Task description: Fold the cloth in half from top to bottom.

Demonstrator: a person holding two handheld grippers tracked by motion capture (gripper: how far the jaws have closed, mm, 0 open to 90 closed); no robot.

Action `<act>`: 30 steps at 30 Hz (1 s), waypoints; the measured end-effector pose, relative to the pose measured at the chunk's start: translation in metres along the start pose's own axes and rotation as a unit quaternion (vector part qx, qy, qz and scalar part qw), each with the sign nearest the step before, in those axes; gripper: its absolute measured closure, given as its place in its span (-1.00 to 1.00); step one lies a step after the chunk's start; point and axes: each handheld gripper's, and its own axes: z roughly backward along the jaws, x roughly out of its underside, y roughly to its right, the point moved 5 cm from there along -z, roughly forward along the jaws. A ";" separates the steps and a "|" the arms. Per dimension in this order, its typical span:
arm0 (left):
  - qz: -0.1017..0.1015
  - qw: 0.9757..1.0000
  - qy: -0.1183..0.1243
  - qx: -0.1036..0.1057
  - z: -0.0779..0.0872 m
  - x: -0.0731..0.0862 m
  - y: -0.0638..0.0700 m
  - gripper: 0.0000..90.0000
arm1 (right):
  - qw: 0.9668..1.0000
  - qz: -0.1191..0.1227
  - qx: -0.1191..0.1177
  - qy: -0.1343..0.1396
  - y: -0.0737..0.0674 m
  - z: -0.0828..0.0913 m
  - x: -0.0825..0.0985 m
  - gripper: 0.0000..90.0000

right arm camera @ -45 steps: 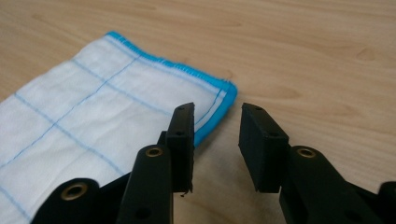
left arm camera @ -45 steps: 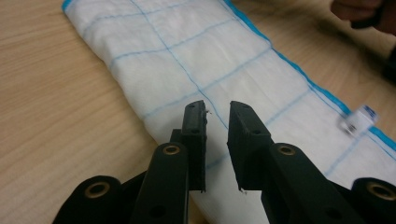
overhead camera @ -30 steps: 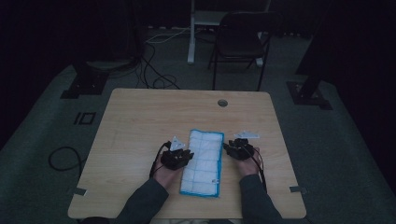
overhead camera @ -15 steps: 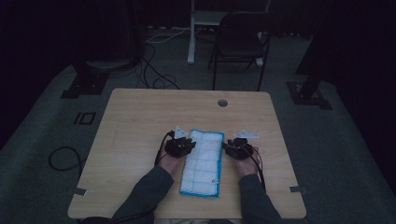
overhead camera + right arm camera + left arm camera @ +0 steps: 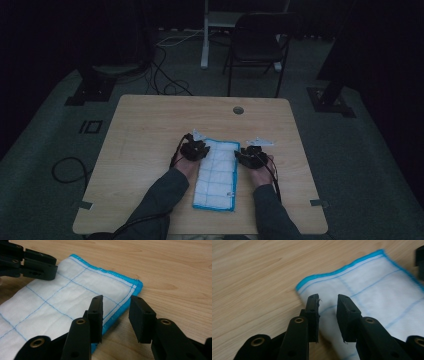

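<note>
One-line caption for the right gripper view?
Open right hand-held gripper straddling the blue-edged corner of a folded white cloth on the wooden table.

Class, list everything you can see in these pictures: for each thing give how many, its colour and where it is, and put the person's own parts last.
cloth: one, white with blue grid lines and a blue hem, folded into a long strip, lying flat on the near half of the table between the two grippers.
table: one, light wood, middle of the room, with a round hole near its far edge.
chair: one, dark, on the floor beyond the table.
cables: several, dark, on the floor beyond the table's far left corner.
left gripper: one, black, jaws apart over the cloth's far left corner; they have just been opening.
right gripper: one, black, jaws apart astride the cloth's right edge near its far corner.
sleeves: two, grey, at the near edge.
</note>
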 end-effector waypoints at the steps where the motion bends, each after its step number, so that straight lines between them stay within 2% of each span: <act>1: 0.007 1.000 -0.002 -0.002 -0.001 0.001 -0.004 0.61 | 1.000 -0.001 0.001 -0.002 0.001 -0.002 0.000 0.43; 6: 0.020 1.000 0.009 -0.008 0.002 -0.001 -0.008 0.61 | 1.000 -0.001 0.007 -0.008 0.005 -0.004 0.000 0.43; 11: 0.037 0.999 0.012 -0.009 -0.004 -0.010 -0.010 0.47 | 1.000 -0.001 0.013 -0.008 0.009 -0.007 -0.010 0.43; 14: 0.038 0.999 0.007 -0.012 -0.008 -0.012 -0.010 0.42 | 1.000 0.000 0.014 -0.010 0.010 -0.010 -0.013 0.42; 16: 0.038 0.999 -0.001 -0.018 -0.012 -0.013 -0.012 0.38 | 1.000 0.001 0.014 -0.013 0.010 -0.014 -0.016 0.41; 17: 0.043 0.999 -0.013 -0.020 -0.017 -0.012 -0.014 0.37 | 1.000 0.001 0.013 -0.017 0.009 -0.018 -0.017 0.39; 24: 0.044 0.999 -0.014 -0.027 -0.019 -0.014 -0.020 0.27 | 0.999 -0.003 0.012 -0.030 0.010 -0.033 -0.018 0.29; 30: 0.048 0.998 0.003 -0.037 -0.019 -0.012 -0.026 0.22 | 0.999 -0.016 0.018 -0.033 0.012 -0.042 -0.020 0.16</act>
